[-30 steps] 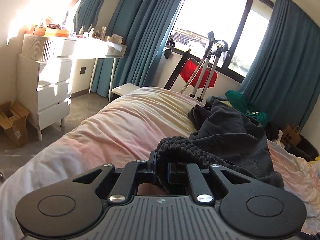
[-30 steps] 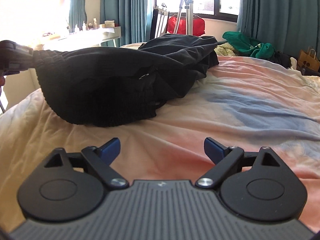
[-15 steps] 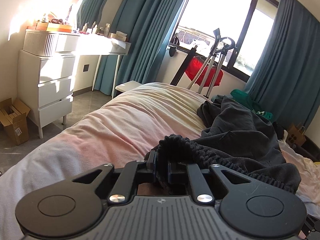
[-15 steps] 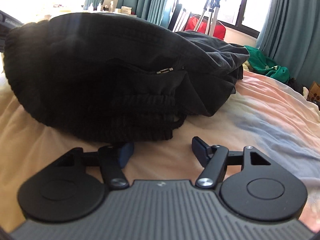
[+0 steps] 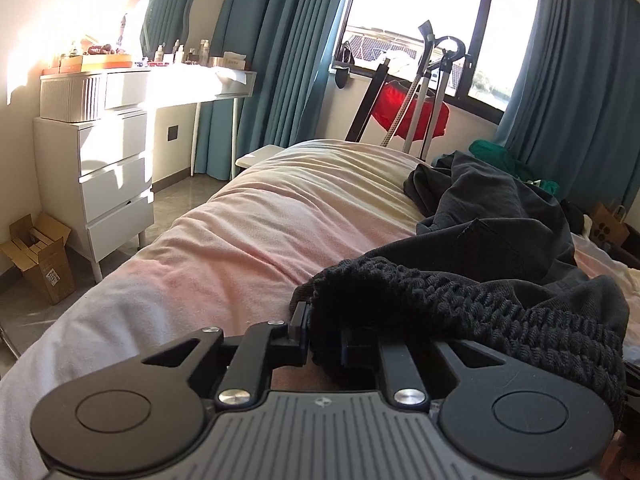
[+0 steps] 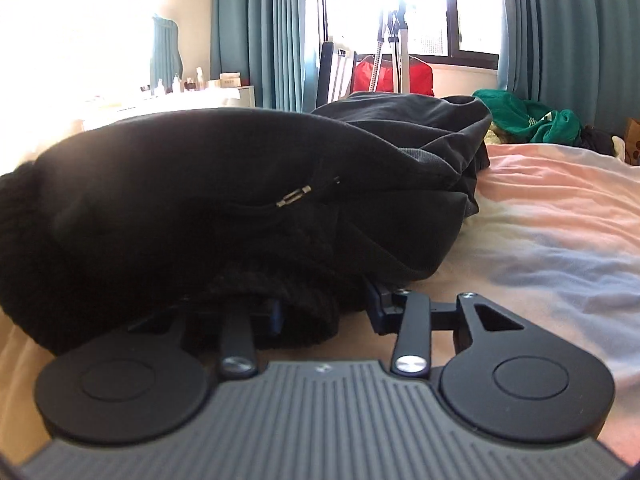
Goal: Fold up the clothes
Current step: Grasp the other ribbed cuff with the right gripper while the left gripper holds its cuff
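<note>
**Both claws at the dark garment's ribbed band**

A crumpled black garment with a ribbed elastic waistband lies heaped on the pink-and-cream quilted bed. The left gripper pinches the waistband, jaws easing apart. The right gripper is closing around another bunch, its left finger buried under cloth, so contact is unclear.

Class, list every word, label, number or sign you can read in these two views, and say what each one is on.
No text can be read in either view.
Cardboard box on the floor: a white sticker with print, too small to read.
Green garment: pale lettering, too blurred to read.
Brown paper bag: dark dots, no words.
Bottles on the dressing table: labels too small.
</note>
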Demonstrator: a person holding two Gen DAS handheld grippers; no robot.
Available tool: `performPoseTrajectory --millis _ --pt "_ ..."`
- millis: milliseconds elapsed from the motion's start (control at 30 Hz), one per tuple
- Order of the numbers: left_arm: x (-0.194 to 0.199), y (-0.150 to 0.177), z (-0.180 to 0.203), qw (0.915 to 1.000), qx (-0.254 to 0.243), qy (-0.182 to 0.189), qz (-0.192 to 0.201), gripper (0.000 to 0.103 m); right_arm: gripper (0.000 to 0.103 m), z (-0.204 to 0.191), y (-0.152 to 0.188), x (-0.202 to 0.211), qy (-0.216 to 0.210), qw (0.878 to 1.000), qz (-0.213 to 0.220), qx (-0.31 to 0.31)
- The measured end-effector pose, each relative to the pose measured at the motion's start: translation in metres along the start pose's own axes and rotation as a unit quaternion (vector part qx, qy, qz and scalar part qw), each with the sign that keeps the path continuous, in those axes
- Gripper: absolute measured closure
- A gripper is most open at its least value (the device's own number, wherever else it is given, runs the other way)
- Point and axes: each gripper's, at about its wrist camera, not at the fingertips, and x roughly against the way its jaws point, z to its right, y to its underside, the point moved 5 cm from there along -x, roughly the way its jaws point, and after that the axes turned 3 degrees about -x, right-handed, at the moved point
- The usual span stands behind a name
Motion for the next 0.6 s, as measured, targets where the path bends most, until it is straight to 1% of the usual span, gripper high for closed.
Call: performPoseTrajectory --millis 33,100,133,200,267,400,467,567,600 --pt "-0.001 0.001 0.002 0.9999 -0.01 -0.006 0.001 0.086 0.074 -0.001 0.0 0.002 -0.004 1.0 0.006 -0.001" --pt "-0.004 0.002 0.003 0.9998 -0.015 -0.009 -0.005 0.086 0.078 -0.003 -0.003 0.01 -0.004 1.0 0.015 -0.001" --pt "-0.005 0.002 0.003 0.9998 -0.017 -0.01 -0.007 0.085 0.085 -0.001 -0.006 0.013 -0.004 1.0 0.015 -0.01" --pt "-0.005 0.004 0.003 0.9997 -0.019 -0.004 -0.016 0.085 0.087 0.004 -0.012 0.023 -0.007 0.999 0.015 -0.027" --pt "-0.004 0.006 0.006 0.9995 -0.023 0.004 -0.022 0.084 0.088 0.006 -0.017 0.036 -0.002 0.999 0.024 -0.027" --pt "0.005 0.009 0.022 0.9982 -0.049 0.029 -0.017 0.084 0.089 0.01 -0.026 0.067 0.016 0.999 0.039 -0.024" --pt "0.014 0.009 0.031 0.9964 -0.064 0.054 -0.004 0.084 0.09 0.015 -0.031 0.083 0.03 0.998 0.04 -0.026" --pt "0.029 0.007 0.043 0.9941 -0.058 0.092 -0.001 0.084 0.09 0.022 -0.034 0.106 0.055 0.998 0.028 -0.026" --pt "0.033 0.007 0.047 0.9934 -0.055 0.1 -0.001 0.084 0.09 0.026 -0.033 0.113 0.066 0.997 0.016 -0.028"
